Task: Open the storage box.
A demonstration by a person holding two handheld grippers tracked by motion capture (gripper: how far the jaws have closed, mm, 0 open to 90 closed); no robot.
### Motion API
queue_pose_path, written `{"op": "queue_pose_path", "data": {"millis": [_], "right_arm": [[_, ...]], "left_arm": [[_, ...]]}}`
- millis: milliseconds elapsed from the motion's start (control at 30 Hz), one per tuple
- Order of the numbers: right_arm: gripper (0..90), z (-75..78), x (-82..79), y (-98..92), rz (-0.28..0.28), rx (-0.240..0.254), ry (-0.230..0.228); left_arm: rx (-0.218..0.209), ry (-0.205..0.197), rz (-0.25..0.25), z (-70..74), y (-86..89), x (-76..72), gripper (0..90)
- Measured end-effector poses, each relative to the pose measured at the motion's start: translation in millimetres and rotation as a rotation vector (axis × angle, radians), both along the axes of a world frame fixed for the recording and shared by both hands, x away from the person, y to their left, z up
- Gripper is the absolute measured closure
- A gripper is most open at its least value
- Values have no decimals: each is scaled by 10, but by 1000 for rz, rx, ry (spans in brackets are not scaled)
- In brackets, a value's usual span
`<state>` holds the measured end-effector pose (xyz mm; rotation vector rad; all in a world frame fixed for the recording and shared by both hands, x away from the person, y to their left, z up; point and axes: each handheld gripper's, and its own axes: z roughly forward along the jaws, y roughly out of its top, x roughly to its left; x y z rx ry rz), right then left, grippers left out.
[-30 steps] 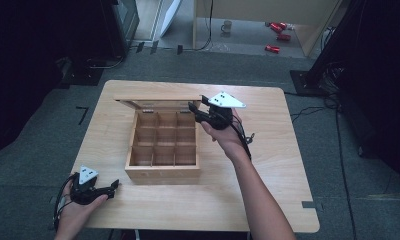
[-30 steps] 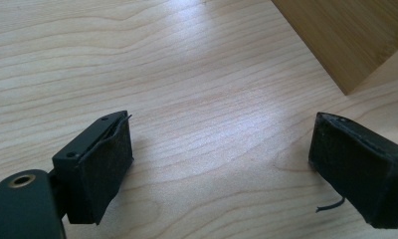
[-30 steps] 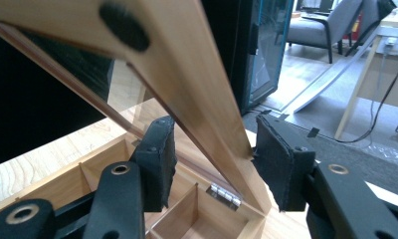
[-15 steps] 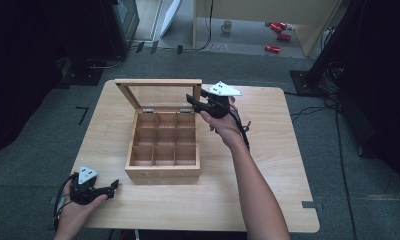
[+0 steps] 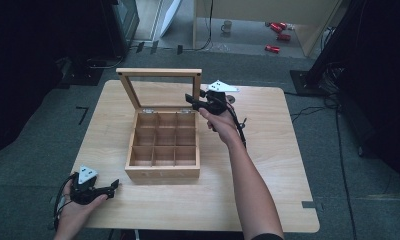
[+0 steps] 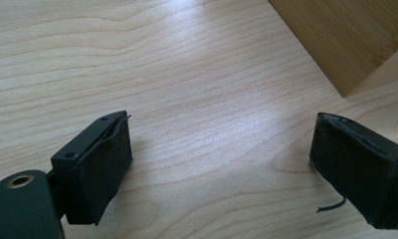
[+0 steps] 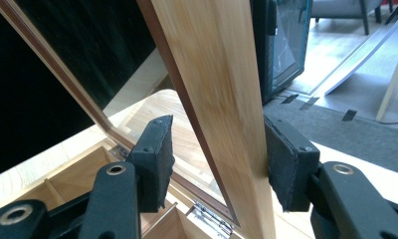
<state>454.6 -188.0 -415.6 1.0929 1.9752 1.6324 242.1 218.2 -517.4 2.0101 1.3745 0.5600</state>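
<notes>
A wooden box with several empty compartments stands on the table. Its glass-paned lid stands raised, leaning slightly back. My right gripper is at the lid's right edge, open. In the right gripper view its jaws straddle the lid's wooden frame: the right pad touches the wood and the left pad stands a little off it. My left gripper rests low at the table's front left corner, open, with nothing between its pads. The box's corner lies just ahead of it.
A metal hinge joins lid and box at the back. Bare tabletop lies right of the box and in front of it. On the floor beyond the table are a dark cabinet, a mug and red objects.
My right gripper has swung the lid up from nearly flat to standing and has moved back and up with it. The left gripper has stayed put.
</notes>
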Motion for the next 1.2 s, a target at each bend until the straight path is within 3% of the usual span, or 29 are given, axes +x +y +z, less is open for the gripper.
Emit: {"op": "queue_pose_path", "data": {"millis": [100,200,333,500,567,600,700,867,1133,1200], "right_arm": [[505,-30,57,-17,-4,41,12],[542,-31,98,-17,-21,17,1],[586,-46,173,-59,-26,49,17],[682,-96,240,-65,-91,52,51],[686,-134,263,-81,-96,93,88],[685,-138,258,-75,-87,99,75],[685,-105,263,-26,-97,72,77],[685,-94,301,-34,-86,68,96],[676,-100,283,-22,-99,82,96],[623,-88,270,-17,-113,98,112]], "left_arm": [[-1,0,0,0,1,0,99],[-4,2,-2,0,0,1,99],[-3,0,-4,-1,-3,5,99],[-11,0,-2,-1,1,5,99],[-14,0,-2,-1,4,5,99],[-14,0,-3,-1,4,5,99],[-14,0,-5,-1,3,5,99],[-22,1,-7,0,11,5,99],[-20,0,-7,0,9,5,99],[-22,0,-6,-1,9,5,99]]}}
